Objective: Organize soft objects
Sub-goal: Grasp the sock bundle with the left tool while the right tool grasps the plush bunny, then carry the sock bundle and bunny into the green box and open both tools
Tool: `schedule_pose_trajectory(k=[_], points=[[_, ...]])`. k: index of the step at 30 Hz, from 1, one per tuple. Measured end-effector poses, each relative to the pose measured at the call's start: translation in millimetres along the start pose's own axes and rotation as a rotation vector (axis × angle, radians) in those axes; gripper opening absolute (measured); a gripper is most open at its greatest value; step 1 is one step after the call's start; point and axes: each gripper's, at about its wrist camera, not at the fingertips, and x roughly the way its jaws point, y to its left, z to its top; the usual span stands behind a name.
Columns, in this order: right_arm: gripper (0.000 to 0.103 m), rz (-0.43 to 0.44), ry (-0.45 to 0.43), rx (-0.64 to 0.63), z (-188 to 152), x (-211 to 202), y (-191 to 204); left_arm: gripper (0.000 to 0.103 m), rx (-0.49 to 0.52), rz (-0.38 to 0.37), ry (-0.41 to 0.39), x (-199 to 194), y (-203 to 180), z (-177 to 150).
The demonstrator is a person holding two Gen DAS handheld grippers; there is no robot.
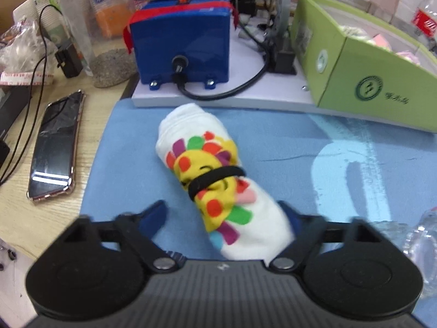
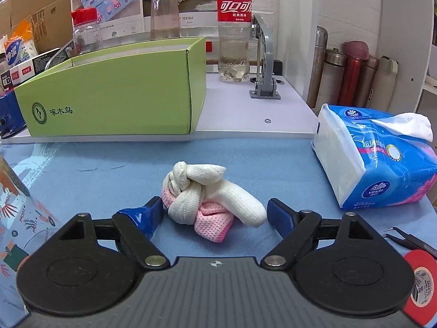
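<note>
Both wide open | left gripper (image 1: 222, 214) straddles rolled sock (image 1: 215, 175); right gripper (image 2: 214, 213) flanks knotted socks (image 2: 207, 199)

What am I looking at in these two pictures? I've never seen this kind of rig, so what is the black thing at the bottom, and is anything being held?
No robot here: a person holds a two-finger claw in each hand, and each carries a fisheye camera looking forward along its fingers. The black shape at the bottom of each picture is that claw's own body.

The left wrist view shows the left claw open around a rolled white sock with a colourful print, bound by a black hair tie, lying on a blue mat. The sock seems to touch one finger, but nothing is gripped.

The right wrist view shows the right claw open around a knotted white-and-pink sock bundle. Behind stands a green box, to the right a tissue pack.
</note>
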Motion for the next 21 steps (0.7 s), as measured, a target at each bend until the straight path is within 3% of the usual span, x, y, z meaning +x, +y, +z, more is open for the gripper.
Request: schedule_pose_trajectory(k=[1, 2, 5, 11, 17, 21], points=[[0.071, 0.001, -0.001, 0.002, 0.2, 0.3, 0.2, 0.03, 0.001, -0.006, 0.005, -4.5, 1.1, 1.6], [0.066, 0.007, -0.003, 0.0, 0.5, -0.4, 0.7, 0.025, -0.005, -0.016, 0.015, -6.9, 2.8, 2.9], [0.027, 0.107, -0.02, 0.044, 2.6, -5.1, -2.8, 0.025, -0.003, -0.031, -0.013, -22.8, 5.5, 4.7], [0.025, 0.203, -0.113, 0.04, 26.8, -43.1, -1.8, 0.025, 0.073, -0.111, -0.131, -73.7, -15.9, 44.5], [0.026, 0.216, -0.26, -0.034, 108.2, -64.4, 7.4, 0.025, 0.146, -0.163, -0.236, -94.4, -67.2, 124.2], [0.027, 0.219, -0.263, -0.081, 161.1, -36.2, 18.4, 0.025, 0.181, -0.194, -0.244, -75.0, -106.7, 168.7]])
